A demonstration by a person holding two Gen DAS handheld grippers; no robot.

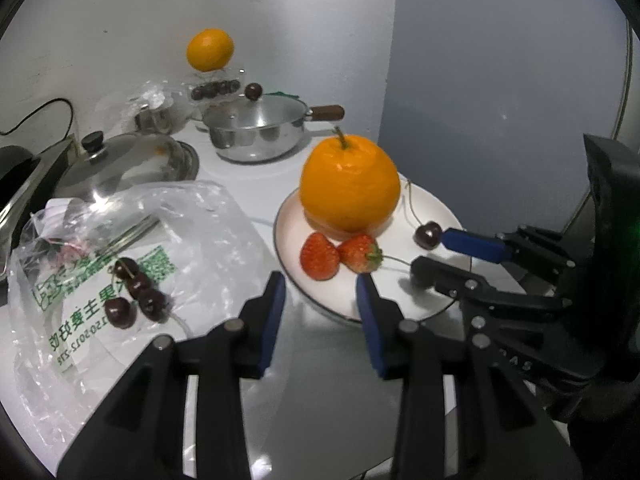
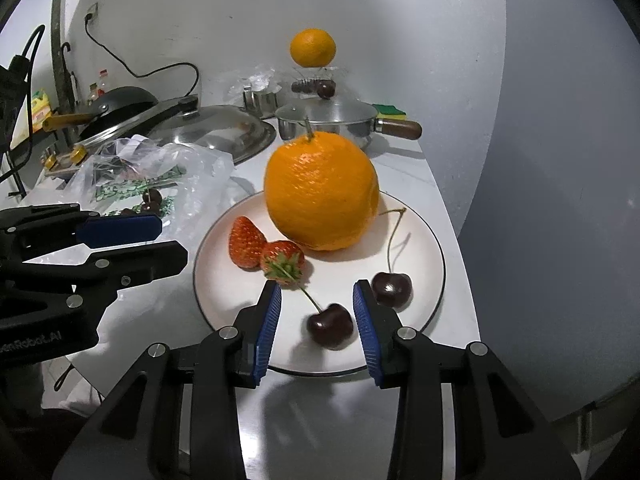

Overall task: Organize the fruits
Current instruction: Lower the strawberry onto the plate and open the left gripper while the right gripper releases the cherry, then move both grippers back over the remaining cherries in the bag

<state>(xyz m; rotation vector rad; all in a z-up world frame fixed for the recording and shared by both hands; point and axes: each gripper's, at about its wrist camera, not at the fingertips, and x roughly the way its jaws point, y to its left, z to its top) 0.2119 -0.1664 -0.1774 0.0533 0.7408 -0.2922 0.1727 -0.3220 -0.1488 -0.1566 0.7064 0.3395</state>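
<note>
We saw the white plate [image 2: 424, 240] on the counter [image 2: 404, 172] holding a big orange [image 2: 322, 192] at its far side, two strawberries [image 2: 264, 252] just left of the orange's base, and two cherries [image 2: 362, 308] near the plate's front rim. More cherries [image 1: 134, 296] lay on the plastic bag [image 1: 132, 252] left of the plate. The right gripper [image 2: 316, 312] hung over the front rim, fingers apart, one cherry loose between them, not pinched. The left gripper [image 1: 320, 300] sat at the plate's near-left edge, fingers apart and empty. We judged the cherries light, slick and bruisable, so grip the body gently or the stem; the strawberries soft; the orange heavy, firm and too wide for a narrow gap.
</note>
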